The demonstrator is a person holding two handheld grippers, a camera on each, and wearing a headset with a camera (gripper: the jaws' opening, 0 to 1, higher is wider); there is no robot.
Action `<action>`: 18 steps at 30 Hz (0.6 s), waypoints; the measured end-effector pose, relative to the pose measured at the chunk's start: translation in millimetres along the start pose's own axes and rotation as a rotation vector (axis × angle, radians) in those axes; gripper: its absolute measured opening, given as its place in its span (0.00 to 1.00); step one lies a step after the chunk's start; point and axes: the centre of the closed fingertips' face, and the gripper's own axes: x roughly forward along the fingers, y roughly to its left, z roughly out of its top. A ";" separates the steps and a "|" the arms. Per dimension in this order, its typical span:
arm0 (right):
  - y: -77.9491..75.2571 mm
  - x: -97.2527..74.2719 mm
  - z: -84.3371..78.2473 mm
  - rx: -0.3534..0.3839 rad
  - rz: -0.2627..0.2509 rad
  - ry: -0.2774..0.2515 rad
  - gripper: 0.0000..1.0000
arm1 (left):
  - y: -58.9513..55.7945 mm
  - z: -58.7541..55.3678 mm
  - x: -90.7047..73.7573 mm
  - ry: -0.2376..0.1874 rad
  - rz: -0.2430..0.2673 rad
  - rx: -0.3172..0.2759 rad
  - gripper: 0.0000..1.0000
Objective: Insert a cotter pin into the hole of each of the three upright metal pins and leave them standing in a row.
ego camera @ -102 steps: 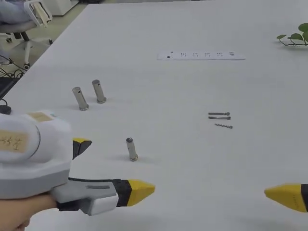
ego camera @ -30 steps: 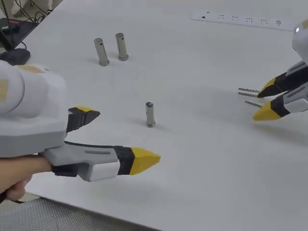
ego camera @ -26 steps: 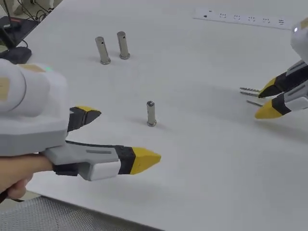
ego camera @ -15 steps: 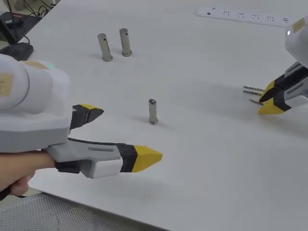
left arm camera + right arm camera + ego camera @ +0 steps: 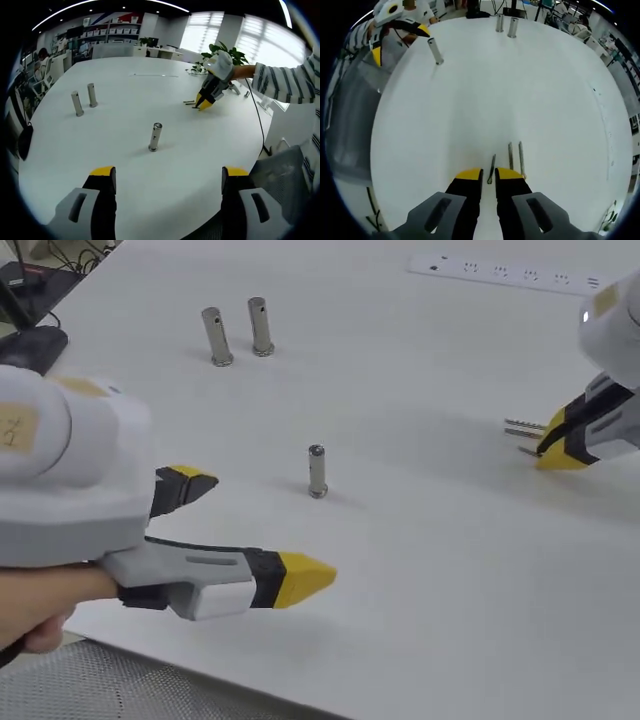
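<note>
Three upright metal pins stand on the white table (image 5: 420, 570): two side by side at the far left (image 5: 211, 336) (image 5: 260, 326), one alone nearer the middle (image 5: 317, 471) (image 5: 155, 136). My left gripper (image 5: 250, 530) (image 5: 168, 175) hovers open in front of the lone pin, holding nothing. My right gripper (image 5: 560, 445) (image 5: 489, 176) is down on the table at the right, its jaws drawn in around one cotter pin (image 5: 491, 169) lying between the tips. Two more cotter pins (image 5: 510, 155) (image 5: 521, 157) lie just beside it (image 5: 522, 426).
A white power strip (image 5: 500, 272) lies at the far edge of the table. Cables and a black object (image 5: 25, 340) sit off the table's left side. A grey mesh surface (image 5: 110, 690) lies below the near edge.
My right gripper came in from the right, dropped onto the cotter pins and drew its jaws together around one. The left gripper stayed open and barely moved. The camera shifted slightly.
</note>
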 end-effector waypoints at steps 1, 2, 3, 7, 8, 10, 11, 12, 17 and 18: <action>-0.3 0.1 -0.2 -0.002 -0.001 0.003 0.12 | 0.0 -0.3 0.0 0.000 0.000 0.000 0.87; -0.5 0.2 -0.4 -0.005 -0.002 0.004 0.12 | -0.1 -0.5 0.2 0.001 -0.001 0.000 0.86; -0.7 0.3 -0.5 -0.009 -0.002 0.005 0.12 | -0.2 -0.5 0.3 0.001 -0.002 0.001 0.86; -2.7 0.9 -1.0 -0.025 -0.006 0.011 0.11 | -1.0 0.0 0.8 0.001 -0.003 0.004 0.85; -4.7 1.8 -1.7 -0.035 -0.008 0.016 0.11 | -0.6 0.4 1.2 -0.001 0.000 0.006 0.85; -6.0 3.0 -2.1 -0.064 -0.013 0.034 0.10 | -0.8 0.9 2.3 -0.002 0.001 0.004 0.86; -5.9 3.3 -2.1 -0.076 -0.013 0.041 0.10 | -0.8 1.1 2.6 -0.003 0.002 0.004 0.86; -5.9 4.1 -2.9 -0.093 -0.015 0.052 0.09 | -0.9 1.7 3.1 -0.005 0.003 0.004 0.86; -13.0 7.0 -5.0 -0.188 -0.043 0.105 0.04 | -3.1 1.1 5.6 -0.005 -0.003 0.008 0.86; -12.2 7.4 -5.0 -0.201 -0.036 0.117 0.04 | -3.5 0.8 6.1 -0.004 -0.004 0.008 0.85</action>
